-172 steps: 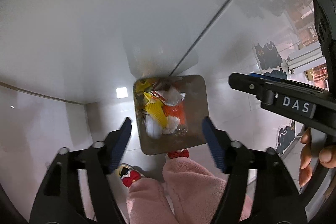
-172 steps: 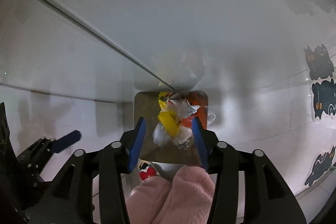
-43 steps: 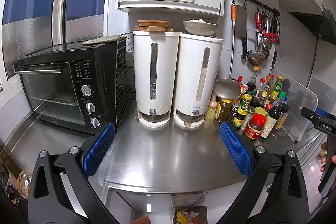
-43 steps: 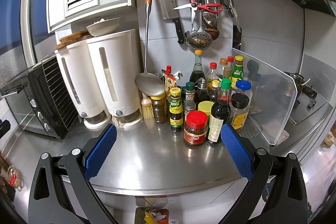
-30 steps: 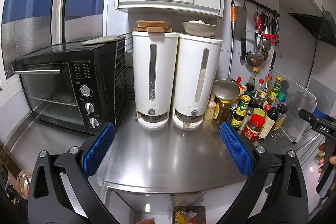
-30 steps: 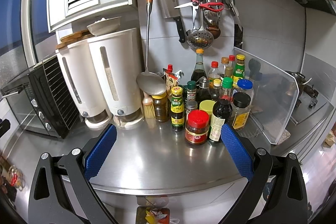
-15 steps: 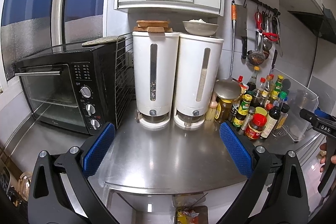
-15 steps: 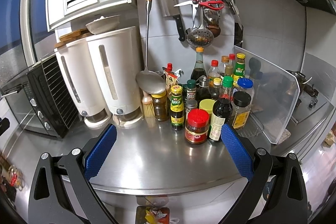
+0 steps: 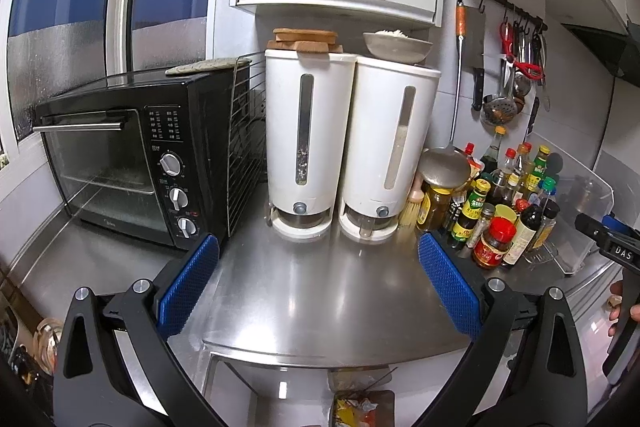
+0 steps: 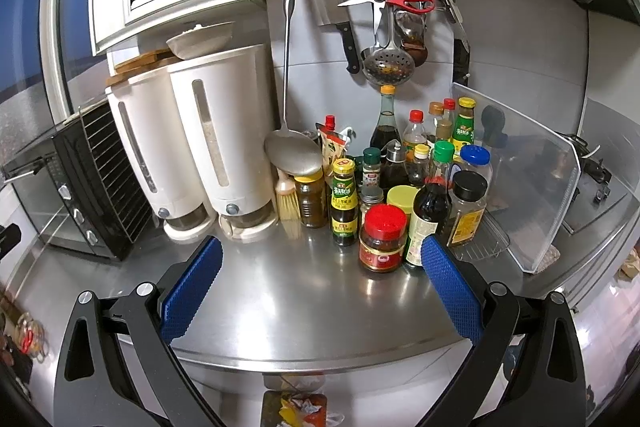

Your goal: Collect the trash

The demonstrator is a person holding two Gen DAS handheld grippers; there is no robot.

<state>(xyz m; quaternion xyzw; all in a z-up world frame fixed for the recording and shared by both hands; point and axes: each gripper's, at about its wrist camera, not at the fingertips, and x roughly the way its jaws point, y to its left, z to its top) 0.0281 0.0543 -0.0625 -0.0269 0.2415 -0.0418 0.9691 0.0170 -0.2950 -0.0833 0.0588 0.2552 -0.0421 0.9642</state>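
Observation:
My left gripper [image 9: 318,287] is open over the steel counter [image 9: 320,291], with nothing between its blue pads. My right gripper [image 10: 320,285] is open too, above the same counter [image 10: 300,299], near a red-lidded jar [image 10: 382,241]. A bin of trash [image 9: 360,409] with yellow, white and orange wrappers stands on the floor below the counter's front edge, also seen as the bin [image 10: 298,411] in the right wrist view. The right gripper's body [image 9: 612,247] and a hand [image 9: 624,311] show at the right edge of the left wrist view.
A black toaster oven [image 9: 136,163] stands at the left. Two white dispensers [image 9: 348,147] sit at the back. A cluster of sauce bottles [image 10: 404,179] and a clear splash guard [image 10: 520,179] fill the right. Utensils [image 10: 384,11] hang on a wall rail.
About six seconds ago both grippers looked down into the trash bin on the floor; now both face the counter. Over the last second and a half the views have barely shifted.

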